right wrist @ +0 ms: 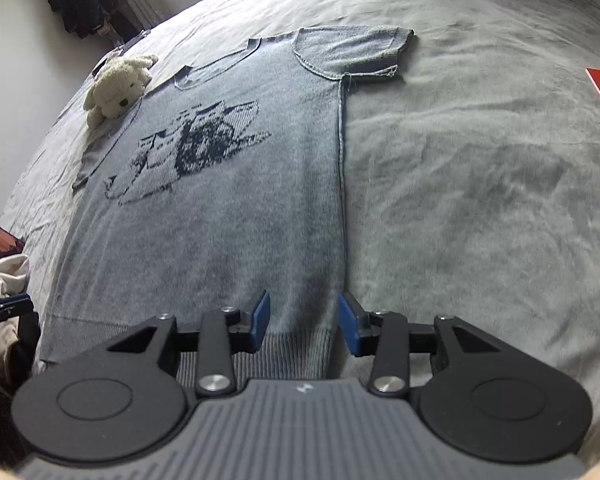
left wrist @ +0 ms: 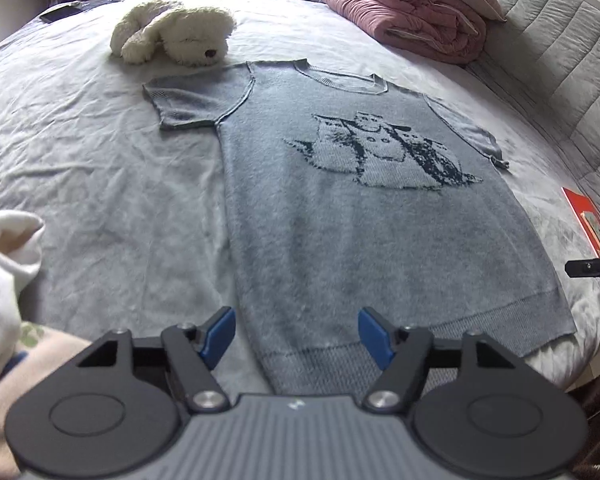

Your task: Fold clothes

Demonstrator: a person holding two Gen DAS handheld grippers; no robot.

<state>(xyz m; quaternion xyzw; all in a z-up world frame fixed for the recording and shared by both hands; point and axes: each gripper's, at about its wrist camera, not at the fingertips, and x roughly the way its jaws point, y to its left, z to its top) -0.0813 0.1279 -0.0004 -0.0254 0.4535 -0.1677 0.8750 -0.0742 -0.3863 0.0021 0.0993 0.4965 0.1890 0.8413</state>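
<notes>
Two grippers hang over the near hem of a grey knitted top [left wrist: 340,216] that lies spread flat, front up, on the bed [left wrist: 100,200], collar away from the person and both short sleeves out to the sides. The left gripper [left wrist: 296,338] is released, its blue pads wide apart above the hem's left corner; the right gripper [right wrist: 303,322] is likewise released, its pads straddling the side seam at the hem's right corner. Neither holds any cloth. The top shows no fold, so it lies as a garment laid out for folding. Judging from where the grippers stand, the step in hand looks like taking hold of the ribbed hem at its two corners. To do that well, each gripper should come down low enough to catch both layers of knit, front and back together, and bite inside the ribbing rather than at its very edge, since loose knit slips and stretches. The two should close at matching places and lift together, so the hem stays straight and the fold lands square. A stuffed toy dog [left wrist: 172,36] lies just beyond the left sleeve, touching or nearly touching it, and may get in the way of a fold toward the collar. A pile of pale clothes [left wrist: 4,264] sits to the left, near the person.
</notes>
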